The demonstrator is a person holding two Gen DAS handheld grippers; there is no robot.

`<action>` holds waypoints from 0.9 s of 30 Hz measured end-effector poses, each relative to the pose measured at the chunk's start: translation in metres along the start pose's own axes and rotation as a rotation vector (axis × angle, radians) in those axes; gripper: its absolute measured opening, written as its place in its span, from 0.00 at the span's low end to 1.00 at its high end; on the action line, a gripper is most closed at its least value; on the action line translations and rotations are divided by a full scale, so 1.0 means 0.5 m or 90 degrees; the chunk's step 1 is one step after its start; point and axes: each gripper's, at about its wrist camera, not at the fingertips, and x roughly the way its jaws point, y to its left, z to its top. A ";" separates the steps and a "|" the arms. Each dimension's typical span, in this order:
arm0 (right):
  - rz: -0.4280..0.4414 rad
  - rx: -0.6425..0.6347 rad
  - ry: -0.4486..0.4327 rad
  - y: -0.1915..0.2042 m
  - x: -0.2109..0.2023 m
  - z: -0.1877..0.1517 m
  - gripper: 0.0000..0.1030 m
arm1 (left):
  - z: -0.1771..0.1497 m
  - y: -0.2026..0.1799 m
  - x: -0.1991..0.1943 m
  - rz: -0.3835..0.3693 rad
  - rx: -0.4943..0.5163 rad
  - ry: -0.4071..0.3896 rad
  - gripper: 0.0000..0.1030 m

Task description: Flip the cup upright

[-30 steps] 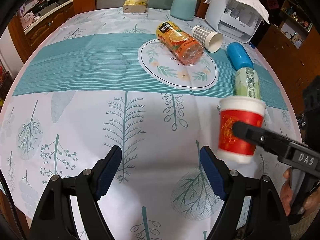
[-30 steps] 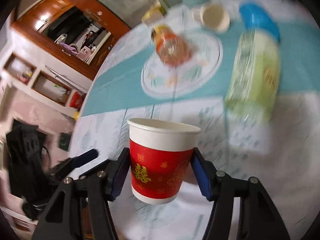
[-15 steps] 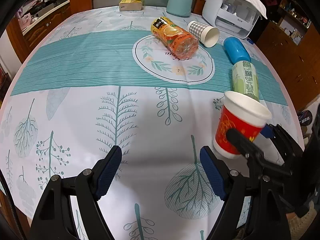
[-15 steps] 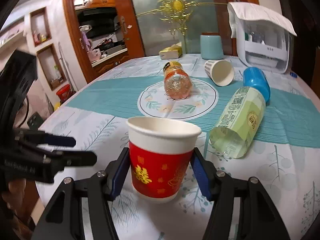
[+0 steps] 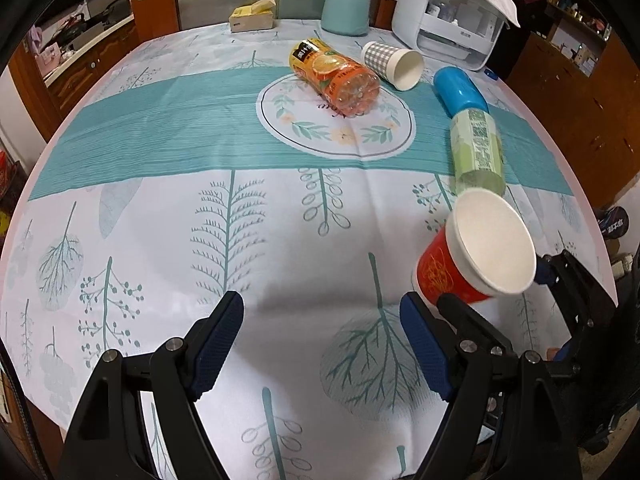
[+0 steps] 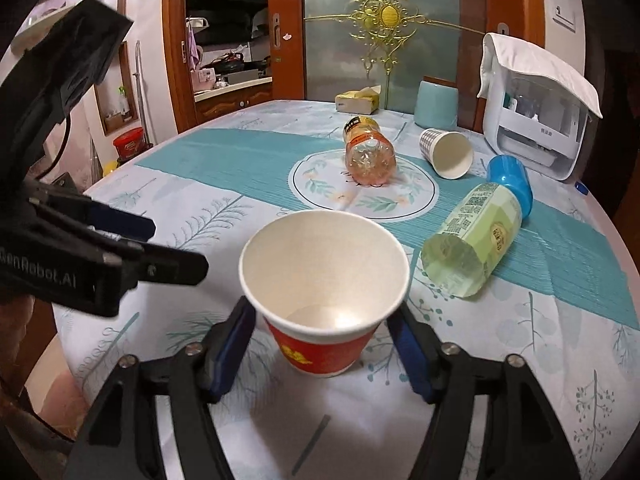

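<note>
My left gripper (image 5: 322, 344) hangs wide open over the tablecloth (image 5: 160, 200), holding nothing, because it isn't needed. On the right, the red cup (image 6: 324, 300) stands mouth up between my right gripper (image 6: 324, 344) pads; I can't tell if they squeeze it.

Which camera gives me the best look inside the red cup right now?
The right wrist view. It looks straight down into the red cup, showing the white inside and its bottom, between the right gripper fingers. The left wrist view shows the red cup from the side at the frame's right, tilted, only its rim and upper inner wall visible.
</note>
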 end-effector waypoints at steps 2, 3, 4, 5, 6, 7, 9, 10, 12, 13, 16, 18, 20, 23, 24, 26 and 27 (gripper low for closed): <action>0.006 0.008 -0.001 0.000 -0.007 -0.002 0.71 | -0.011 -0.004 -0.004 0.000 0.002 0.002 0.77; 0.005 0.013 0.000 0.001 -0.011 -0.004 0.71 | -0.015 -0.006 -0.007 0.000 0.003 0.002 0.77; 0.005 0.019 0.002 0.000 -0.016 -0.006 0.71 | -0.021 -0.009 -0.010 0.001 0.005 0.001 0.77; 0.004 0.023 0.003 0.002 -0.021 -0.009 0.71 | -0.028 -0.013 -0.013 0.004 0.007 0.002 0.77; 0.003 0.028 0.005 0.002 -0.027 -0.013 0.71 | -0.031 -0.014 -0.015 0.004 0.008 0.002 0.77; 0.001 0.033 0.008 0.001 -0.032 -0.015 0.71 | -0.036 -0.017 -0.017 0.003 0.009 0.002 0.77; 0.000 0.050 0.014 -0.001 -0.046 -0.022 0.71 | -0.046 -0.023 -0.022 0.001 0.010 0.001 0.77; -0.001 0.060 0.016 -0.003 -0.055 -0.025 0.71 | -0.052 -0.027 -0.027 0.000 0.010 -0.002 0.77; -0.002 0.077 0.021 -0.006 -0.073 -0.030 0.71 | -0.060 -0.034 -0.036 -0.002 0.008 -0.010 0.80; -0.008 0.081 0.025 -0.007 -0.080 -0.031 0.71 | -0.066 -0.038 -0.042 0.000 0.005 -0.016 0.83; -0.043 0.099 0.049 -0.009 -0.106 -0.034 0.71 | -0.079 -0.049 -0.064 0.009 -0.005 -0.040 0.87; -0.066 0.120 0.066 -0.017 -0.118 -0.035 0.71 | -0.085 -0.055 -0.078 0.016 -0.009 -0.053 0.87; -0.098 0.145 0.076 -0.031 -0.133 -0.036 0.72 | -0.088 -0.063 -0.089 0.029 -0.008 -0.065 0.87; -0.109 0.182 0.077 -0.054 -0.155 -0.034 0.71 | -0.089 -0.077 -0.105 0.039 -0.002 -0.076 0.88; -0.108 0.202 0.078 -0.065 -0.165 -0.030 0.71 | -0.088 -0.081 -0.109 0.039 -0.001 -0.078 0.88; -0.109 0.221 0.084 -0.075 -0.180 -0.020 0.71 | -0.084 -0.091 -0.122 0.039 0.000 -0.082 0.88; -0.109 0.229 0.087 -0.077 -0.189 -0.013 0.72 | -0.081 -0.096 -0.128 0.037 -0.002 -0.084 0.88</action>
